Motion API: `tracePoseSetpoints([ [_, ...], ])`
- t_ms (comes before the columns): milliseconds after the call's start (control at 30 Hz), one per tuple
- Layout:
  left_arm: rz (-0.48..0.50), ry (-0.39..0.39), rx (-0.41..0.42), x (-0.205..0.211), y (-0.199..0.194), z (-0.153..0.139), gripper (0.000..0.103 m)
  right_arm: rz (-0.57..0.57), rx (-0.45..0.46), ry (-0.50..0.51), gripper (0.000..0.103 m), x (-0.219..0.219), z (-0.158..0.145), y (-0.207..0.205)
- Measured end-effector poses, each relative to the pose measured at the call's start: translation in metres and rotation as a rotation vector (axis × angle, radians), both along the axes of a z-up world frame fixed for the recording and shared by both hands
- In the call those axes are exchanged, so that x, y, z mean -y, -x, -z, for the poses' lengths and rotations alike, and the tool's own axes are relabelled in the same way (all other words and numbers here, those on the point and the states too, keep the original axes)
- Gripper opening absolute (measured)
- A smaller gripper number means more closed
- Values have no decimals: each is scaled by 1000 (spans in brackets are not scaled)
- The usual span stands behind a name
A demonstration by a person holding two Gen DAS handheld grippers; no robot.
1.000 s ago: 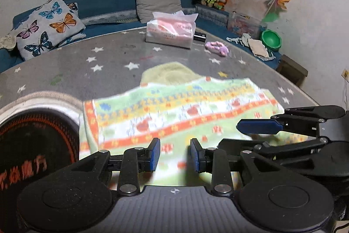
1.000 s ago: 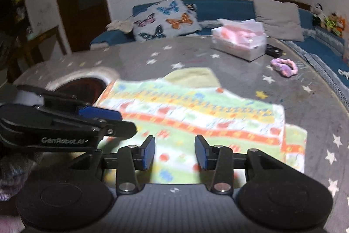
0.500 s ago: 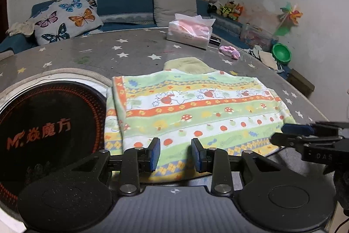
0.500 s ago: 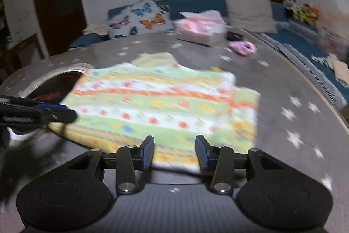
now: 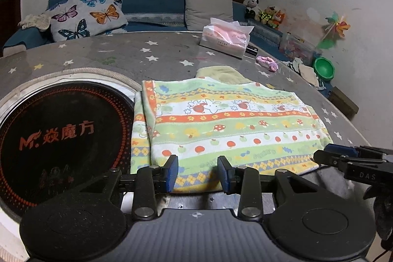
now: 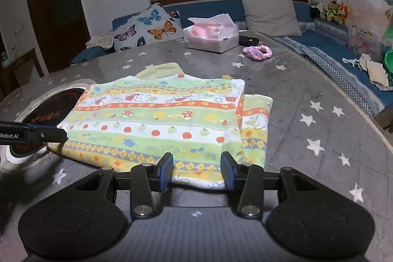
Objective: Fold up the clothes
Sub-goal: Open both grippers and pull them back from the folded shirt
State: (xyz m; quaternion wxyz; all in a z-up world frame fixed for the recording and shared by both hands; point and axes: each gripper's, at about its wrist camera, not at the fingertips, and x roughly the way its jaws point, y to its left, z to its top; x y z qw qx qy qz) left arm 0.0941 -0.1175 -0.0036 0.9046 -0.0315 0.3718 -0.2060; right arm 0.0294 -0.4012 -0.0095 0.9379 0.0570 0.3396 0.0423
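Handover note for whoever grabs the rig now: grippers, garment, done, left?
Left gripper: jaws opening, nothing clamped, at the near hem.
Right gripper: jaws open, empty, at the near hem too.
Patterned garment lies flat on the star-print table, beside the round black cooktop.
Done: sides look folded in, giving a rectangle.
Left: probably one more fold in half, then tidy edges.
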Motion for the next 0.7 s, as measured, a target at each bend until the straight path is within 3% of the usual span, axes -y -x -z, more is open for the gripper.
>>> tracePoseSetpoints([
  [267,-21,-38,7,0,15,-5,57,38,33,-20,53,-1,-3,14],
  [333,-27,-44,8,-1,19,-4,62,41,43,-23,65,-4,-4,19],
  [467,-35,-57,13,-3,27,-4,73,46,57,-14,69,-11,-6,30],
  [533,-36,-58,16,-5,31,-4,77,48,62,-9,81,-15,-6,35],
  [700,-44,-69,34,-9,43,-6,91,46,66,-3,87,-24,-6,45],
])
